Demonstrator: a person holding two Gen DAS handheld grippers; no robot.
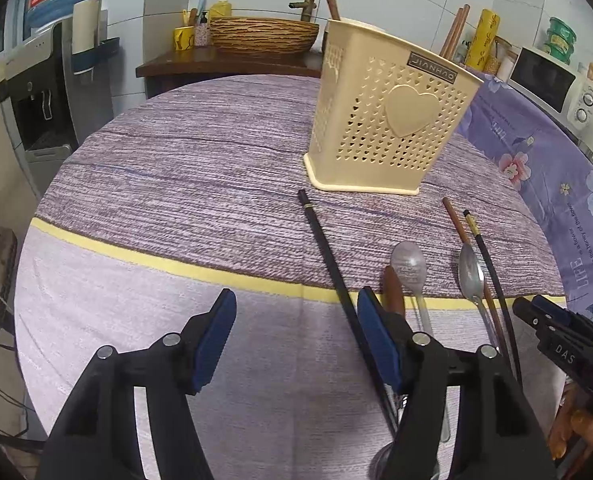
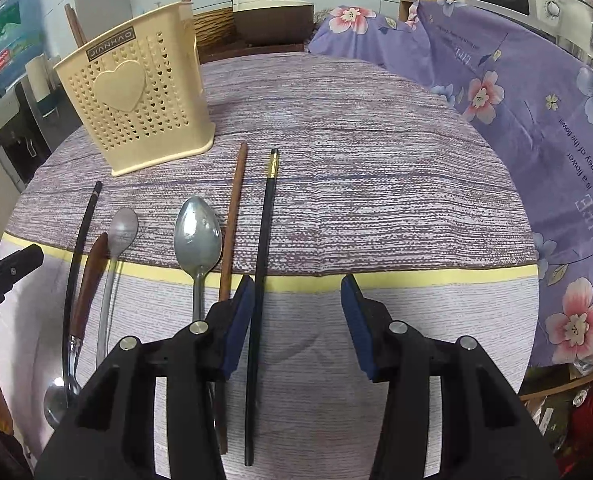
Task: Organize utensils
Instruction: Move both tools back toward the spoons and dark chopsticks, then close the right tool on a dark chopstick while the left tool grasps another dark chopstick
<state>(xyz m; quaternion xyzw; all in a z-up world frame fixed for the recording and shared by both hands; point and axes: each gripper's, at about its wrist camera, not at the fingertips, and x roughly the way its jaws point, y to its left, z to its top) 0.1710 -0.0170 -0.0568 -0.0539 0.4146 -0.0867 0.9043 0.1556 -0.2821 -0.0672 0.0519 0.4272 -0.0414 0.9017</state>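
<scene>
A cream perforated utensil holder (image 1: 388, 124) (image 2: 140, 104) stands on the round table, with a brown chopstick sticking out of it. On the cloth lie a black chopstick (image 1: 336, 276) (image 2: 78, 240), a wood-handled spoon (image 1: 394, 292) (image 2: 90, 280), a clear plastic spoon (image 1: 410, 268) (image 2: 118, 240), a metal spoon (image 1: 470, 272) (image 2: 198, 240), a brown chopstick (image 1: 462, 232) (image 2: 234, 208) and a gold-banded black chopstick (image 1: 492, 268) (image 2: 262, 264). My left gripper (image 1: 294, 344) is open and empty, left of the utensils. My right gripper (image 2: 298, 320) is open, with the banded chopstick just inside its left finger.
The table (image 1: 176, 184) carries a purple striped cloth with a yellow band. A floral purple cloth (image 2: 536, 128) covers furniture to the right, with a microwave (image 1: 552, 84) behind. A wicker basket (image 1: 262, 34) and a water dispenser (image 1: 40, 92) stand beyond the table.
</scene>
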